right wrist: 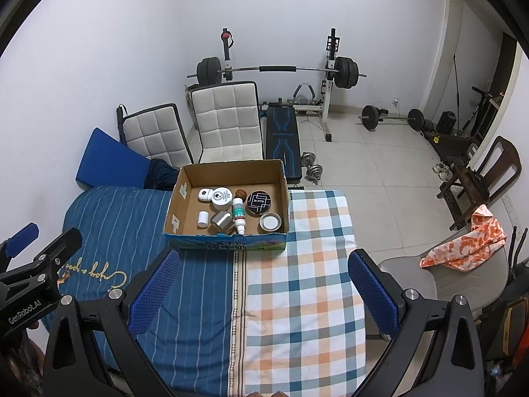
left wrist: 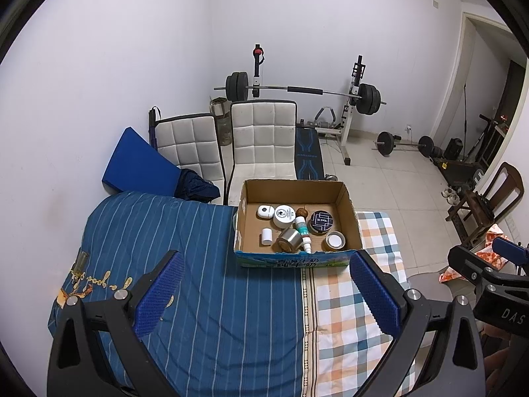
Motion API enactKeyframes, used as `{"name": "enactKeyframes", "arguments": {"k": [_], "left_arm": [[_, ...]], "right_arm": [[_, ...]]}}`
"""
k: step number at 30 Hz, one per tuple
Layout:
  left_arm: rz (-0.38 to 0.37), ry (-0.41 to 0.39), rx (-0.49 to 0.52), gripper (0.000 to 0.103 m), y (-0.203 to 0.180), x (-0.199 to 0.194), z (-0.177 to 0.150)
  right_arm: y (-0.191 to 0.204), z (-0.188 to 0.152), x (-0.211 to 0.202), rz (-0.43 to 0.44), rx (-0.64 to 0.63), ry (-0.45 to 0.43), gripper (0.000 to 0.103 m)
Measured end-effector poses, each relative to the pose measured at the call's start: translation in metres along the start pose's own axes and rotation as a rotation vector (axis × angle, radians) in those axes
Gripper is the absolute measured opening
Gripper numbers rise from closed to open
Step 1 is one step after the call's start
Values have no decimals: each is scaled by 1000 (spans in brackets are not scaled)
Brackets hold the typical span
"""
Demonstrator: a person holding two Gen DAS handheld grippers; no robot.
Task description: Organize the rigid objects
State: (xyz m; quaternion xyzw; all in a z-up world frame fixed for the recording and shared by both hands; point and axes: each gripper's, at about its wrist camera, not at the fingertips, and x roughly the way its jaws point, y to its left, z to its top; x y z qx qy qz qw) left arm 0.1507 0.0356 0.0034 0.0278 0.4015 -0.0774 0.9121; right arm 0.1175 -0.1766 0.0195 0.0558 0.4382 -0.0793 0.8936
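Observation:
An open cardboard box (left wrist: 348, 213) (right wrist: 177, 195) stands on the bed. Inside it lie a white round jar (left wrist: 284, 215) (right wrist: 222, 197), a black round tin (left wrist: 320, 221) (right wrist: 260, 201), a steel cup (left wrist: 289, 240) (right wrist: 221, 221), a small white bottle (left wrist: 266, 236) (right wrist: 203, 218), a tube with a green label (left wrist: 302, 228) (right wrist: 238, 213), a white case (left wrist: 264, 211), a brown ball (left wrist: 302, 212) and an open tin (left wrist: 335, 241) (right wrist: 270, 222). My left gripper (left wrist: 266, 292) is open and empty, held above the bed in front of the box. My right gripper (right wrist: 263, 292) is open and empty too, to the right of the left one.
The bed has a blue striped cover (left wrist: 198, 264) and a checked sheet (right wrist: 304, 281). Two white padded chairs (left wrist: 261, 135), a blue cushion (left wrist: 139, 165), a weight bench with a barbell (right wrist: 281, 69) and dumbbells (right wrist: 310, 165) stand beyond. A grey chair with an orange cloth (right wrist: 469, 244) is at the right.

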Motion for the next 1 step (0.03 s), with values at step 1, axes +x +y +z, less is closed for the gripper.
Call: {"name": "enactKeyframes", "arguments": {"k": [1], "left_arm": [[-1, 1, 0, 103, -1, 0, 0]], "right_arm": [[-1, -1, -1, -3, 2, -1, 103]]}}
